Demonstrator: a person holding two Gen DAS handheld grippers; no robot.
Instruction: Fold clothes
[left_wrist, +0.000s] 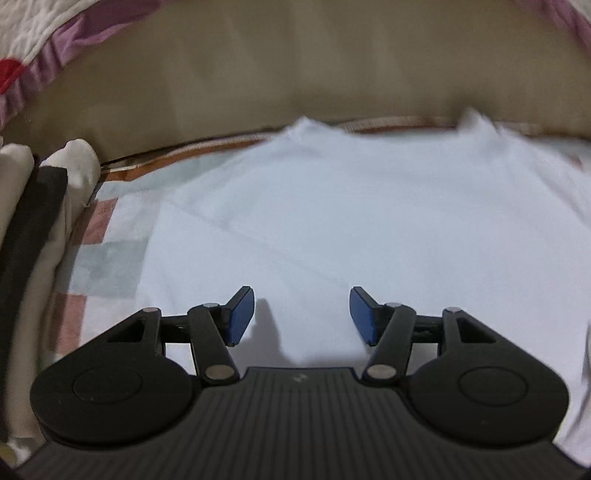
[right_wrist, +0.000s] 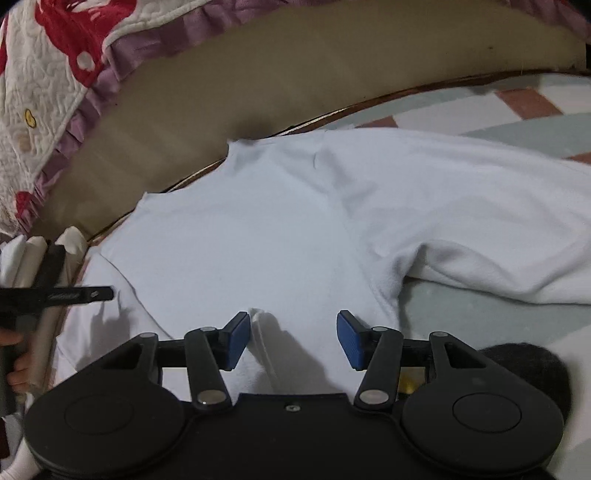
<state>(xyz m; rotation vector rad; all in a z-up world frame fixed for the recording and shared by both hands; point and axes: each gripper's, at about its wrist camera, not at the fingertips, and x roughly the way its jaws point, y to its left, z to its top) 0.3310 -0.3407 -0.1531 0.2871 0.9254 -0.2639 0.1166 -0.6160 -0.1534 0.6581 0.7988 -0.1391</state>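
A white long-sleeved top (left_wrist: 351, 221) lies spread flat on a checked bed sheet; it also shows in the right wrist view (right_wrist: 258, 236), with one sleeve (right_wrist: 480, 221) stretched to the right. My left gripper (left_wrist: 302, 316) is open and empty, low over the top's body. My right gripper (right_wrist: 293, 340) is open and empty over the top's near part, with a raised crease (right_wrist: 264, 339) between its blue pads. The left gripper's finger (right_wrist: 74, 294) shows at the left edge of the right wrist view.
A pile of folded white and black clothes (left_wrist: 33, 229) sits at the left. A tan headboard (left_wrist: 258, 81) runs along the back, with a frilled quilt (right_wrist: 48, 74) above it. A dark round object (right_wrist: 535, 373) lies at the near right. The checked sheet (right_wrist: 517, 110) shows at right.
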